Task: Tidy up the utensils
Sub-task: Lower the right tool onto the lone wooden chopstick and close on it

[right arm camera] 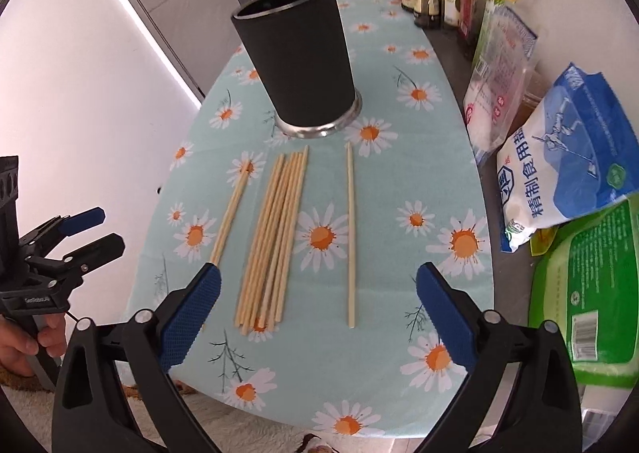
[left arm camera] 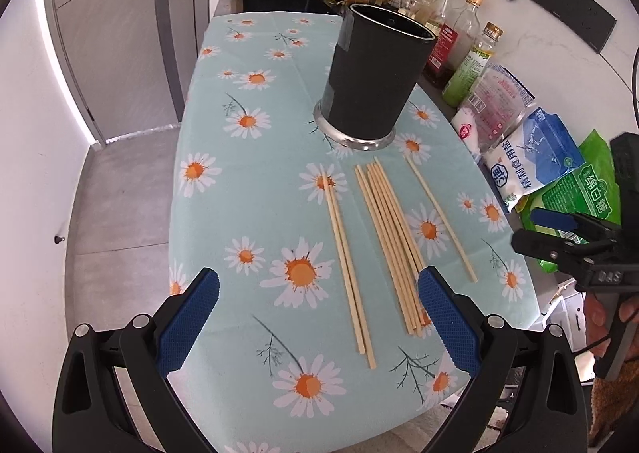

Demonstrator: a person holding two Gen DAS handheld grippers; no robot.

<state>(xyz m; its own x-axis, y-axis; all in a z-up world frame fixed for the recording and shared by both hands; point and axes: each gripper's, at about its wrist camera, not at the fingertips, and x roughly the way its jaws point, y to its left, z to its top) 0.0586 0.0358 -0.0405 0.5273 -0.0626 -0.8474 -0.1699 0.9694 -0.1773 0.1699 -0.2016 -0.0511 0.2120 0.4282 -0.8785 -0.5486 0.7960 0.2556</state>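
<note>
- Step in hand, as I judge it: the approach before a first pick. All the pale wooden chopsticks lie flat on the worktop [right arm camera: 459, 181], which is covered by a light blue cloth printed with daisies, and none is lifted.
- They lie in three lots: a tight central bundle of chopsticks [right arm camera: 271, 241], a pair of chopsticks [left arm camera: 347, 265] to its left, and a single chopstick [right arm camera: 350, 233] apart to its right.
- The tall black cylindrical utensil holder [right arm camera: 297, 57] on its silver base stands upright just beyond their far tips (the likely destination).
- The right hand-held gripper [right arm camera: 318, 313] has its blue-padded jaws spread wide with nothing gripped; the bundle's near end and the single stick show between them.
- The left hand-held gripper [left arm camera: 318, 317] is likewise wide and empty, over the pair.
- Next move: choose one lot, bring the pads down either side of it and close. Thin sticks flat on cloth could slip or roll.
- Hard to make out: the inside of the holder, the exact number of sticks in the bundle, and the pair's near end, covered by a pad in the right view.
</note>
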